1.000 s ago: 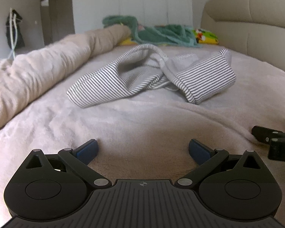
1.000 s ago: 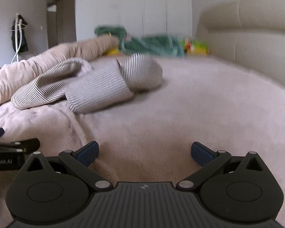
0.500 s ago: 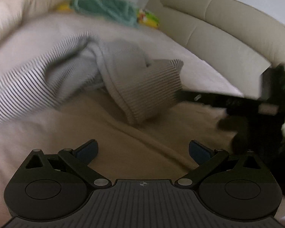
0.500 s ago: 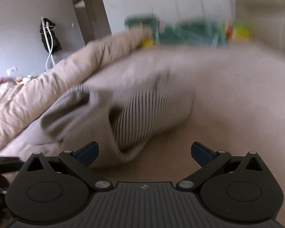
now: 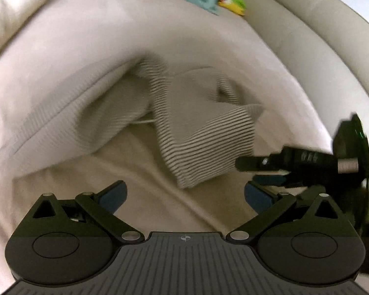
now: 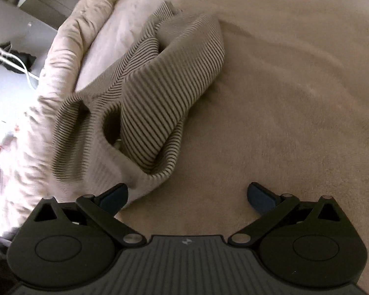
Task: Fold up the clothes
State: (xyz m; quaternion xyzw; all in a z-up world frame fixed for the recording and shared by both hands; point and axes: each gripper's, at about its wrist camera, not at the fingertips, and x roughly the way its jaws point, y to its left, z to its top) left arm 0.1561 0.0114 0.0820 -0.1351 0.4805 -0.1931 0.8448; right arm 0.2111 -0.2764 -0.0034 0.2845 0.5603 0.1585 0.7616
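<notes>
Striped garment crumpled in a heap on a beige bed cover, unfolded, thin dark and pale stripes, one opening gaping toward the camera. Right gripper spread wide, empty, low over the bed, nearest hem just ahead and left, almost touching the left fingertip. Heap stretching away up and to the left, toward a rumpled duvet. Left gripper also spread wide and empty, garment just ahead, slightly right. Right gripper seen side-on beside the hem. Both about equally near; right probably better placed for a first pinch.
</notes>
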